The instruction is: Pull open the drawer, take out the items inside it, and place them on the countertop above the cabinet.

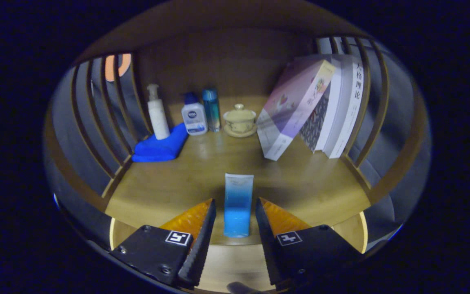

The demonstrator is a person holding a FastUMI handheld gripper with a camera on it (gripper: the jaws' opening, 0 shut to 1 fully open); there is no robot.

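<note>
The gripper (pixel 235 208) jaws are spread, not touching the blue tube (pixel 238 204) that stands upright between them on the wooden desk (pixel 169 183).

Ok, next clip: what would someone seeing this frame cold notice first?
First the blue-and-white tube, standing on the wooden countertop between the fingers of the open gripper, with a gap on each side. Then the row at the back: a white pump bottle on a blue cloth, two small bottles, a lidded cup, and books leaning at the right.
</note>
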